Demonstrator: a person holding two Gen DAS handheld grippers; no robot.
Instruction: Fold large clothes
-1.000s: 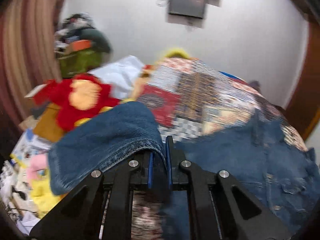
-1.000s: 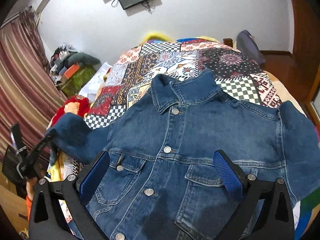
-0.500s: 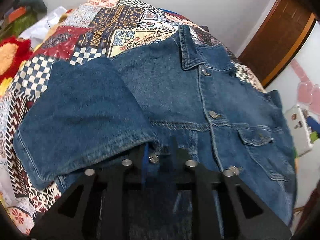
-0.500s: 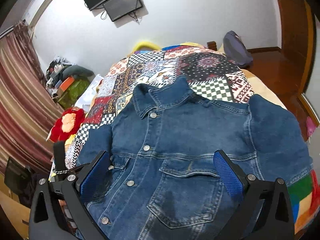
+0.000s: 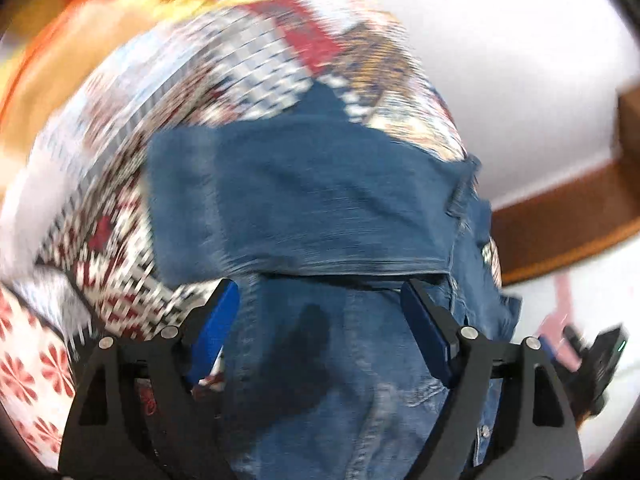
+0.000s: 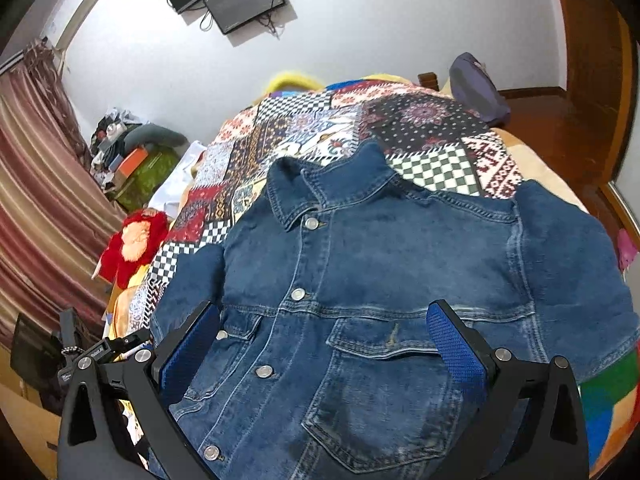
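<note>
Sleeve (image 5: 304, 184) released, now laid across denim jacket (image 6: 380, 280) on patchwork bedspread (image 6: 320, 128); left gripper (image 5: 320, 312) jaws opening, nothing clamped; right gripper (image 6: 324, 340) spread wide, empty.

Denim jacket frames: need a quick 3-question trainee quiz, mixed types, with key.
1. True or false: the denim jacket lies front up, buttoned, on the patchwork quilt.
2. In the right wrist view, which sleeve lies folded in over the jacket front?
A. the sleeve at picture left
B. the sleeve at picture right
C. neither
3. Fill in: the right tongs are ____, gripping nothing.

Key:
1. True.
2. A: the sleeve at picture left lies over the front; the other sleeve lies spread out. The left tongs are opening, and no pad presses it.
3. Open.
</note>
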